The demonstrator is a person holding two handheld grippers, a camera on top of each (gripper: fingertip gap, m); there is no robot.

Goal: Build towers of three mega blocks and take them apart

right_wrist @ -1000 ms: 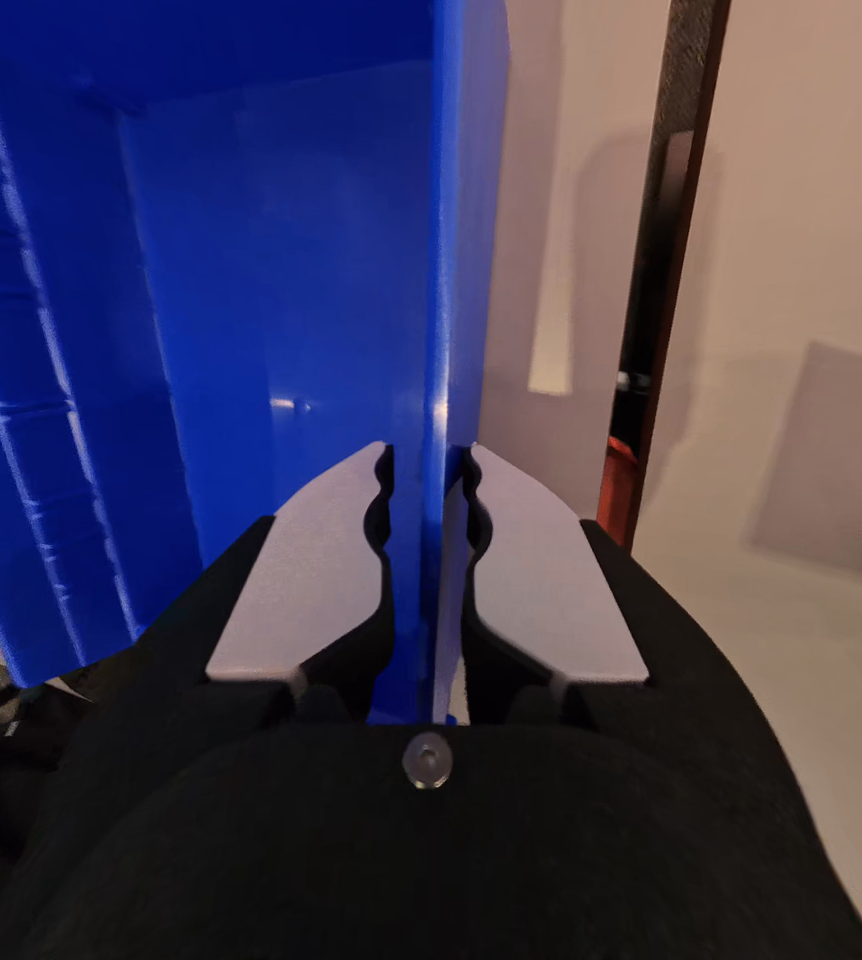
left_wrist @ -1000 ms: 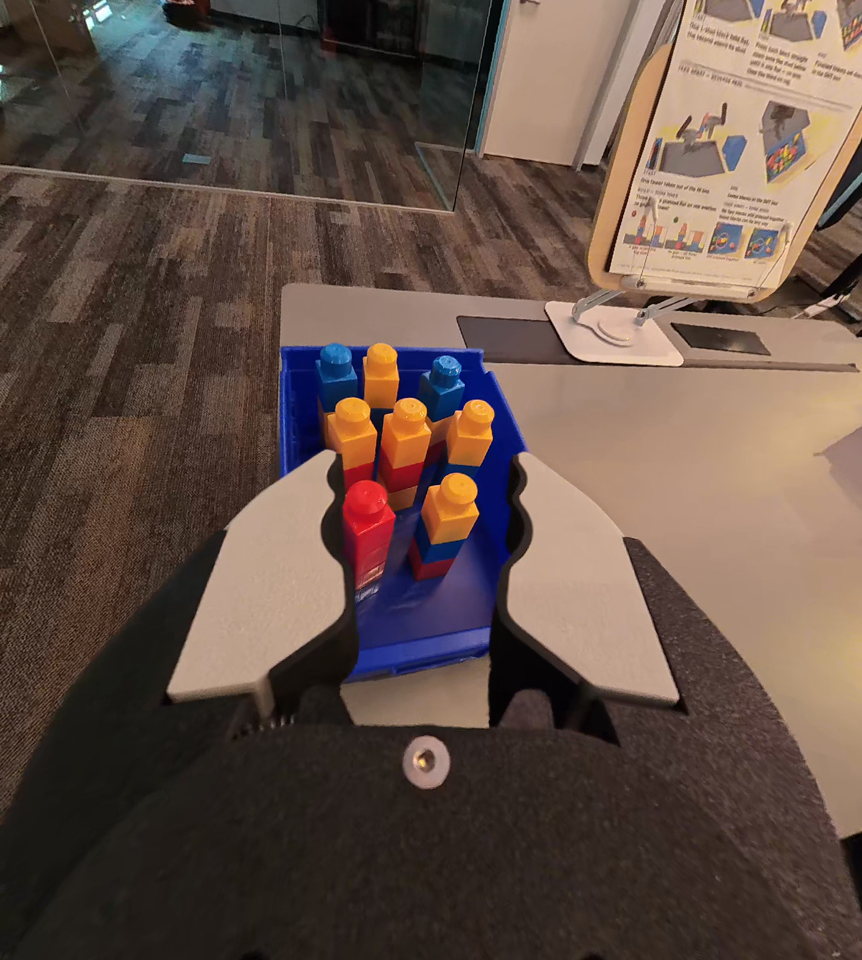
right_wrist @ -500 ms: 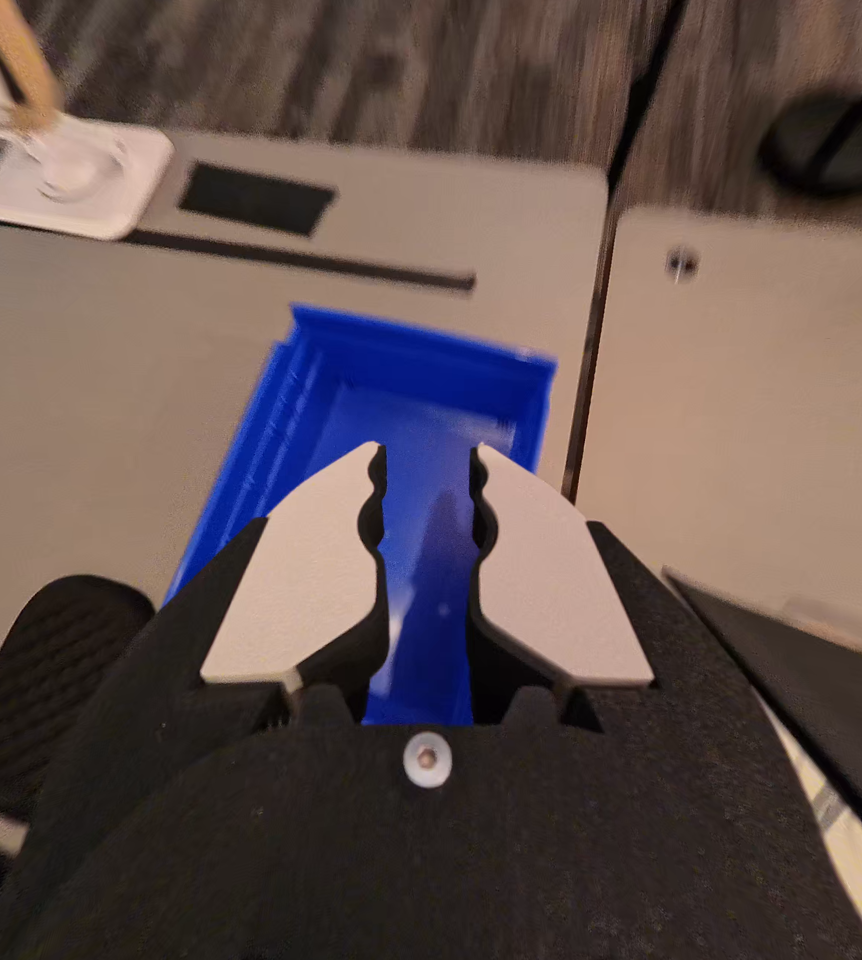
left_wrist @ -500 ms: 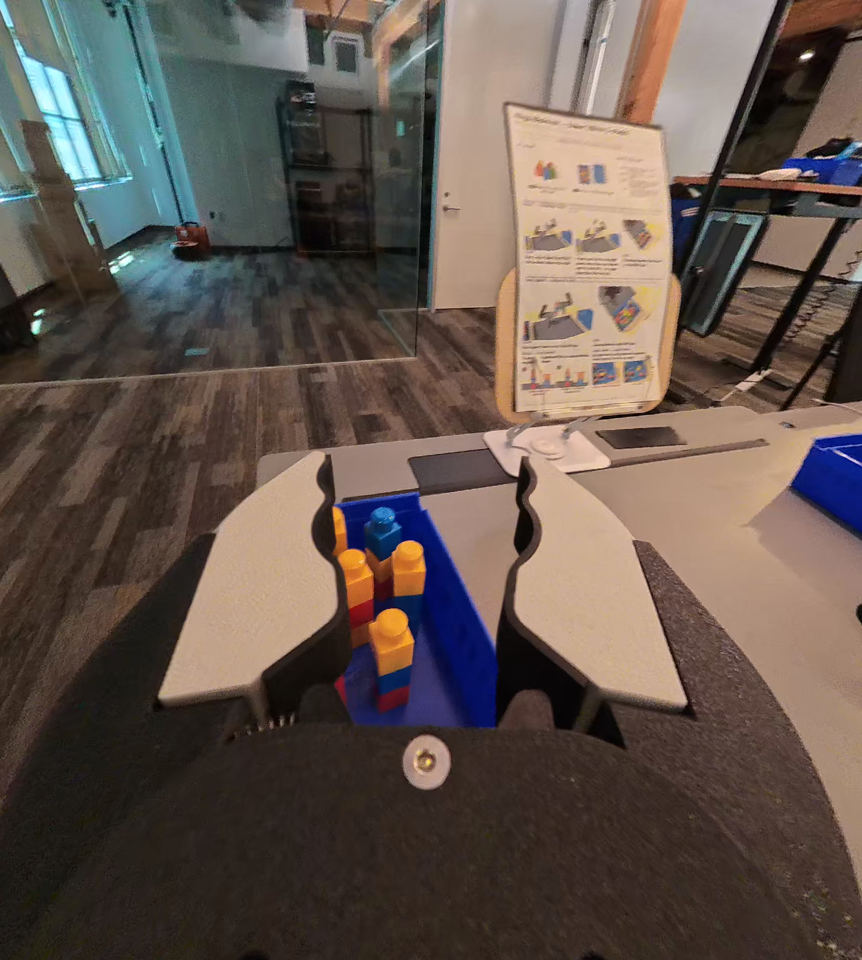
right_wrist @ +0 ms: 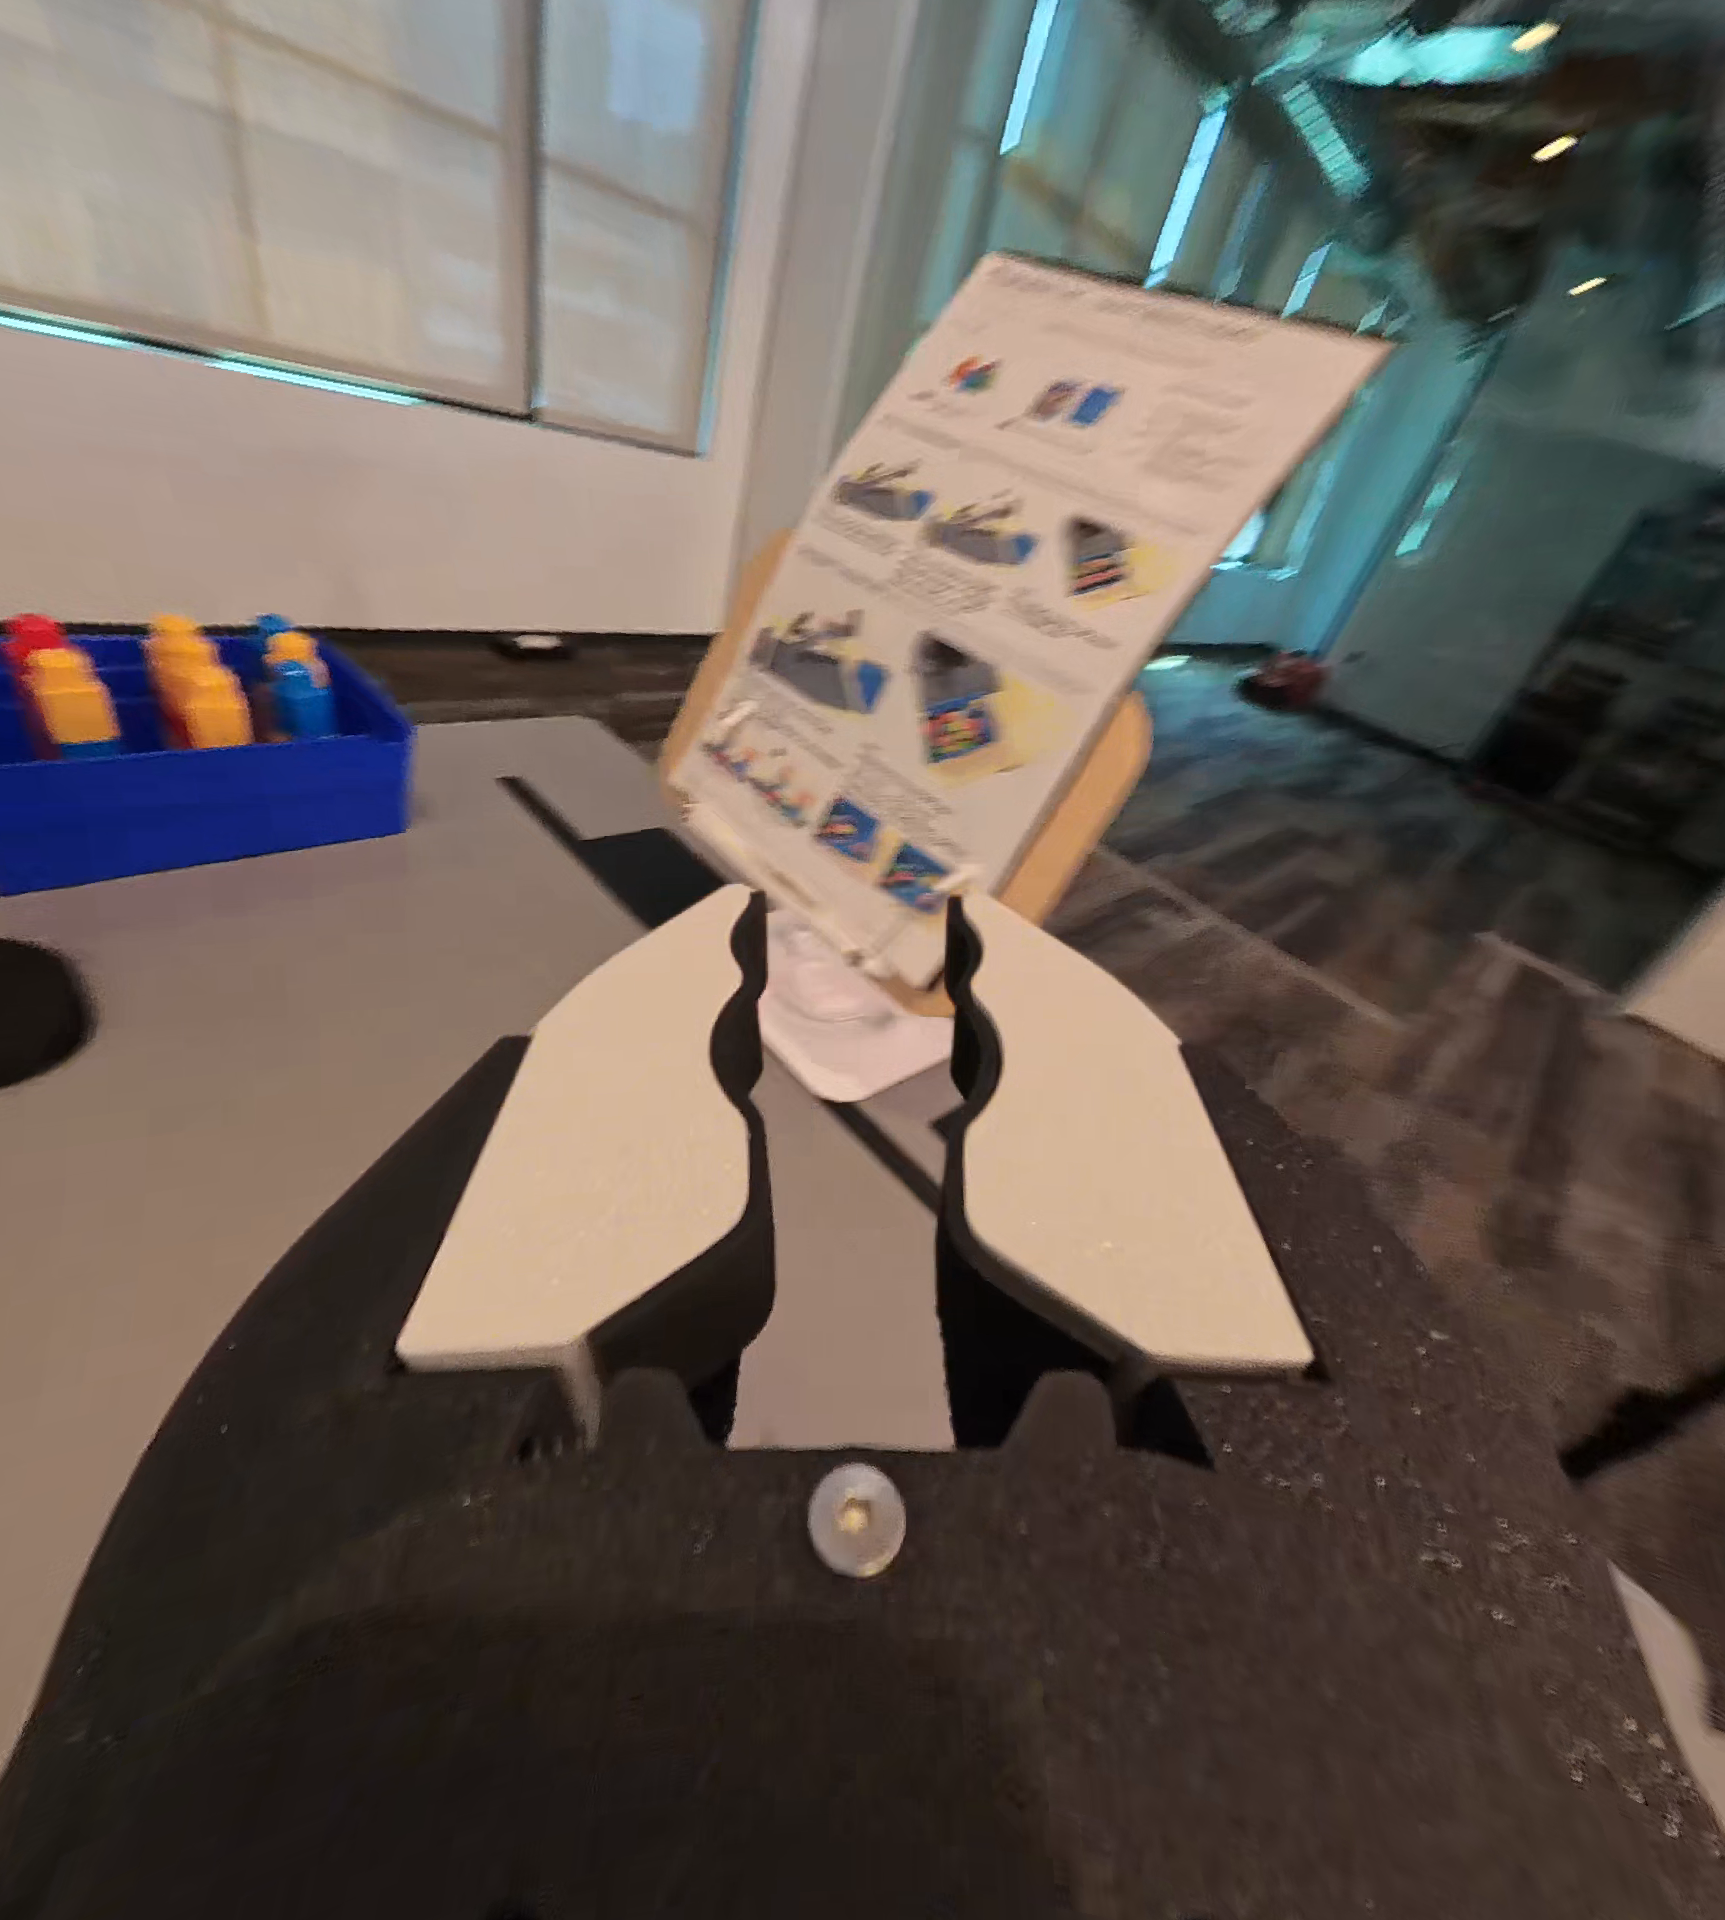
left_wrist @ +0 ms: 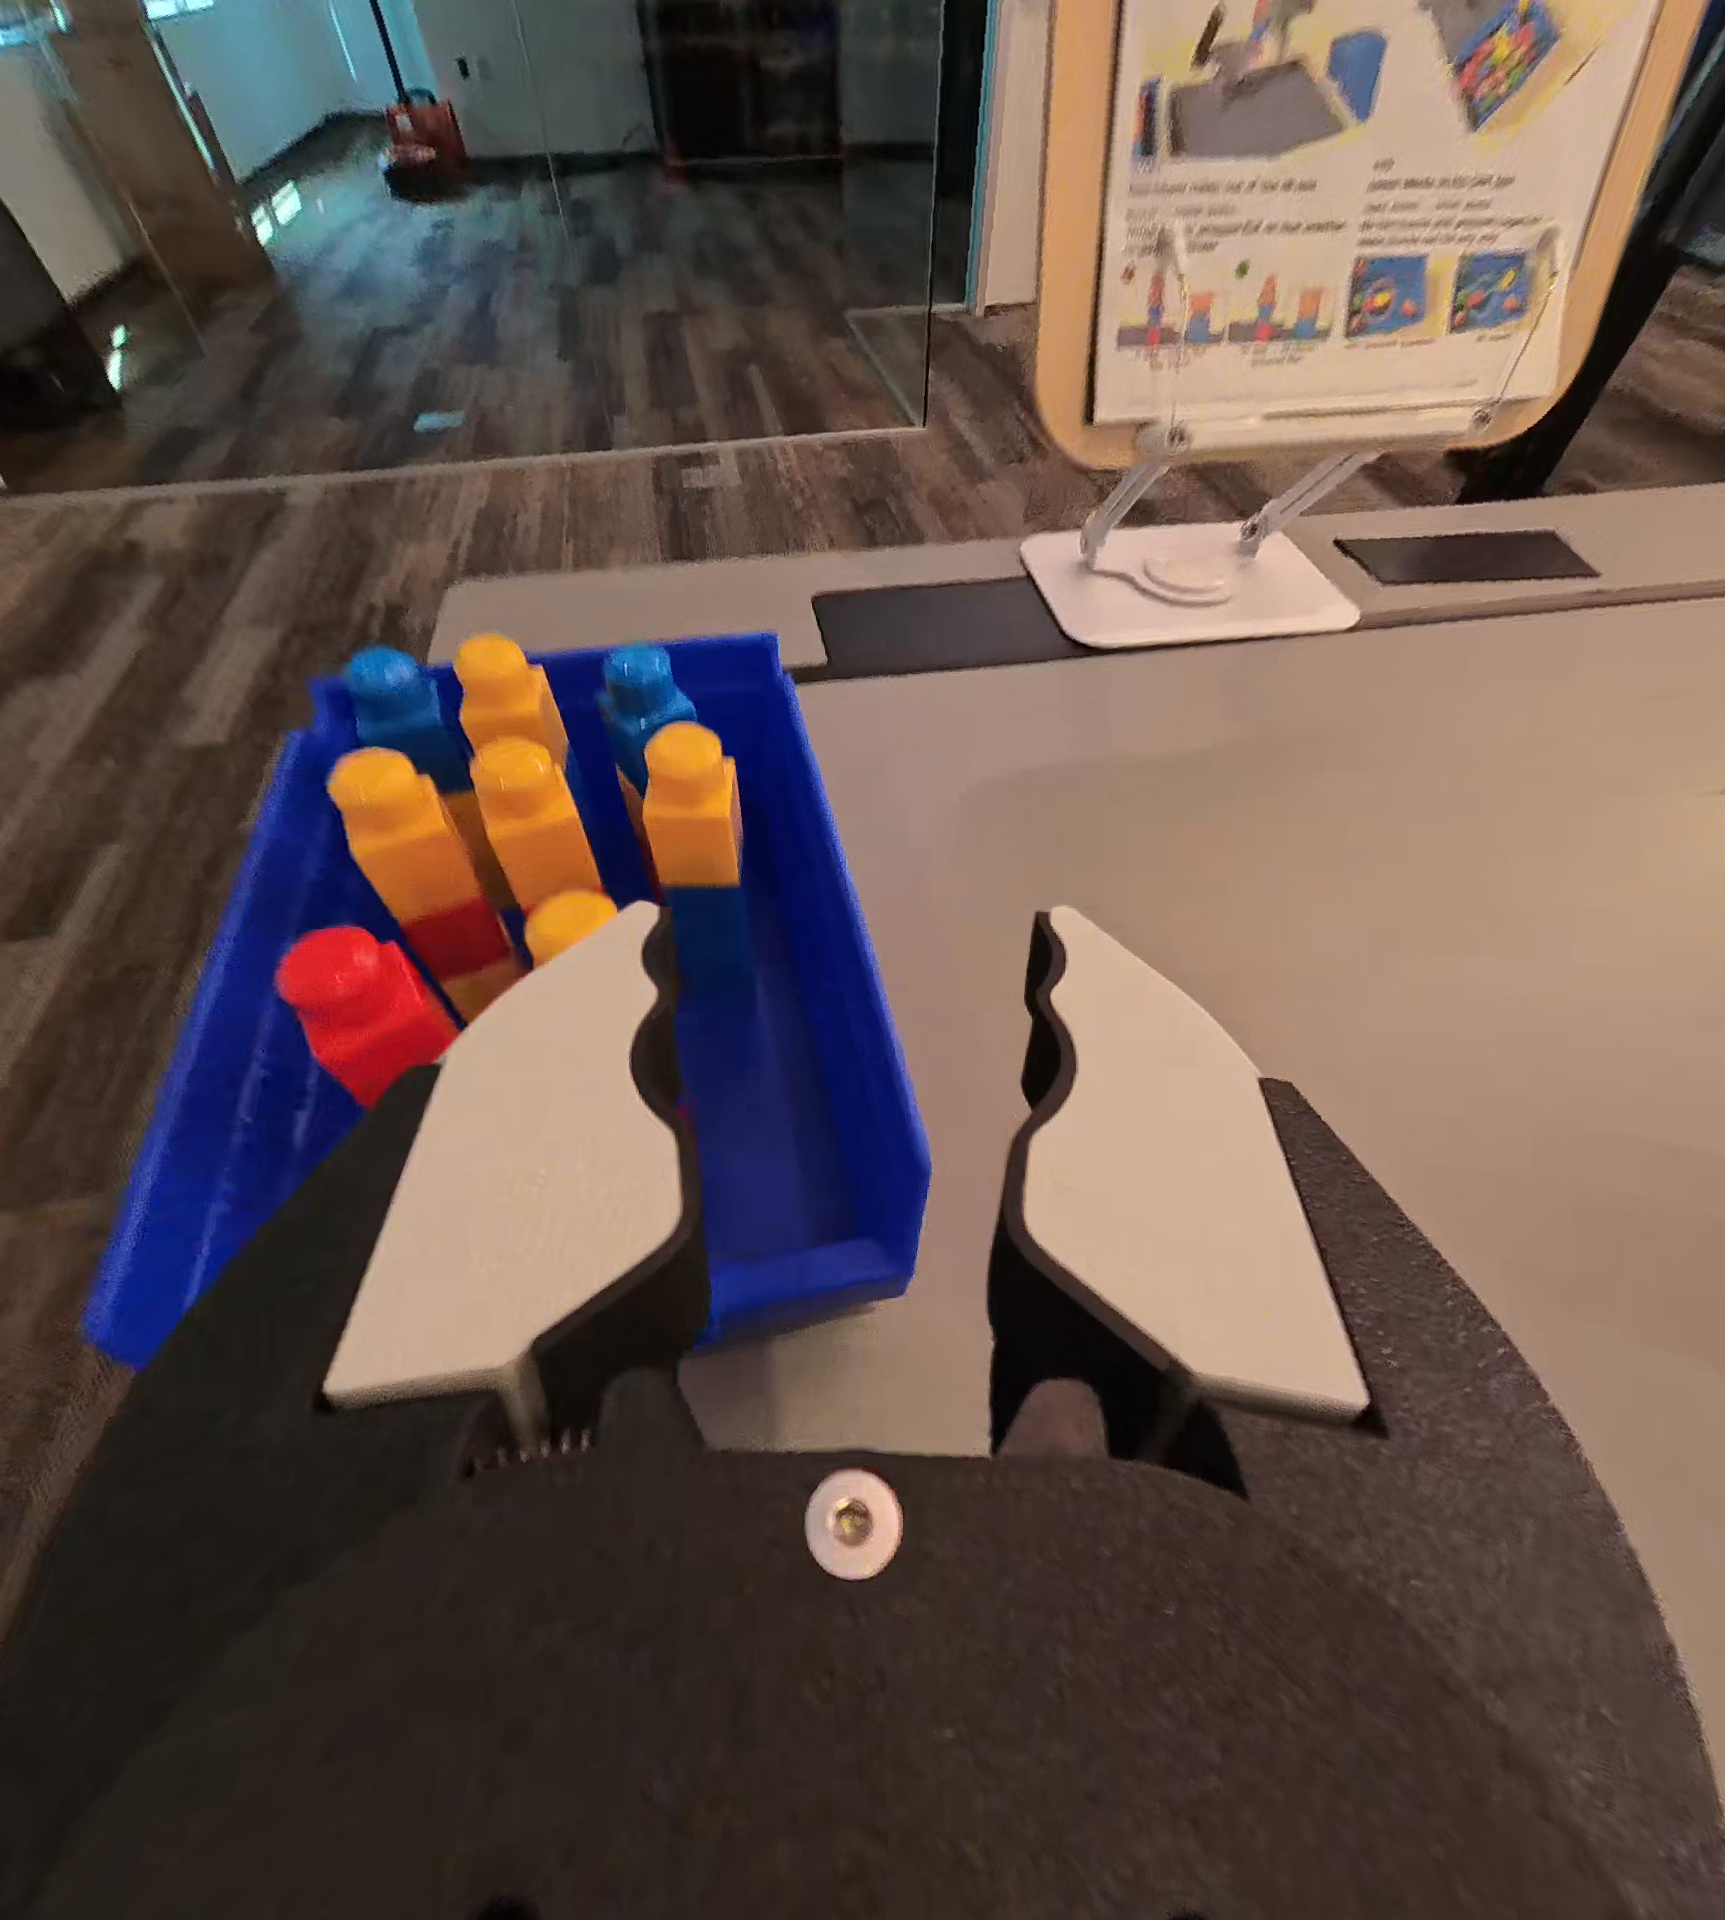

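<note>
Since half a second ago the left gripper (left_wrist: 847, 925) has swung right, so the blue bin (left_wrist: 868, 1132) of towers (left_wrist: 525, 831) now lies mostly left of its fingers (left_wrist: 546, 1143), which gape wide and empty over the grey table (left_wrist: 1357, 883). The right gripper (right_wrist: 853, 914) has lifted off the other bin and faces the instruction board (right_wrist: 1024, 582), fingers narrowly parted, holding nothing. In its view the bin (right_wrist: 162, 800) sits far left, well apart.
</note>
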